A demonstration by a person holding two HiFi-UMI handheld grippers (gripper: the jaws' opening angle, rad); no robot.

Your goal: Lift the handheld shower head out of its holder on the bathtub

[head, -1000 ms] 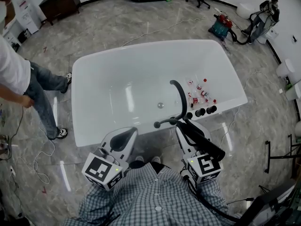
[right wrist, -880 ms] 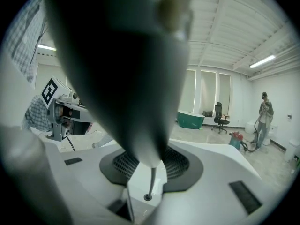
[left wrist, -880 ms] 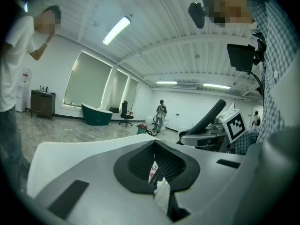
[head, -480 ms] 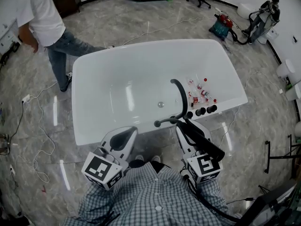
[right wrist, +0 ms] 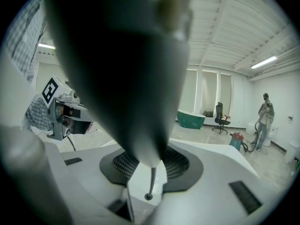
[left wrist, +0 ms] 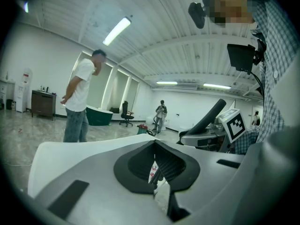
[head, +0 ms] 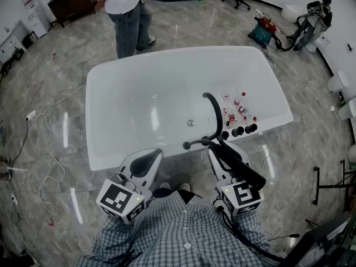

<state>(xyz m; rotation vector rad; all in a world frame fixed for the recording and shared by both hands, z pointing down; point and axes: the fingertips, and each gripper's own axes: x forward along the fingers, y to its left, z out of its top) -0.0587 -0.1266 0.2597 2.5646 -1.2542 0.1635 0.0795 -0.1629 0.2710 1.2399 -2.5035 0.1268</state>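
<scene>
Bystander (head: 127, 10) in a white top and jeans stands on the marble floor past the far-left corner of the white bathtub (head: 103, 121). On my left, the left gripper (head: 151, 156) hovers just short of the tub's near rim. Its own view shows its tongs (left wrist: 154, 146) pressed together at the tips with nothing between them. Further right, the black curved faucet (head: 213, 111) rises from the near rim, with small red-and-white bottles (head: 236, 110) lying inside the tub beside it. The right gripper (head: 216, 147) sits at the rim by the faucet's base, its tongs (right wrist: 147, 172) spread wide and pinching the black shower head (head: 242, 168). The shower head's handle (right wrist: 136, 78) slants up and back over that gripper. Its low end is down at the rim; I cannot make out the holder. Three black knobs (head: 243, 130) line the rim just right of it.
</scene>
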